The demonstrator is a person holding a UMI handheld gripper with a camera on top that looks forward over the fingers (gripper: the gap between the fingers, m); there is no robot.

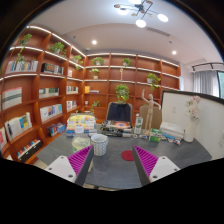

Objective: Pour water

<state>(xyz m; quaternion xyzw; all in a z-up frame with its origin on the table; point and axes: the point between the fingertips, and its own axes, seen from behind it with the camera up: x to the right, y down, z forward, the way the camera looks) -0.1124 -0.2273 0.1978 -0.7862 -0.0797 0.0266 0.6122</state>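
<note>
My gripper is held above the near part of a grey table, its two magenta pads wide apart with nothing between them. A white ribbed cup stands on the table just ahead of the left finger. A round red coaster lies flat ahead, closer to the right finger. Farther back on the table a clear water bottle stands upright among other desk items.
Wooden bookshelves line the left and back walls. Boxes and small objects crowd the table's far left. A green plant and a wooden figure stand behind the table. A white panel rises at the right.
</note>
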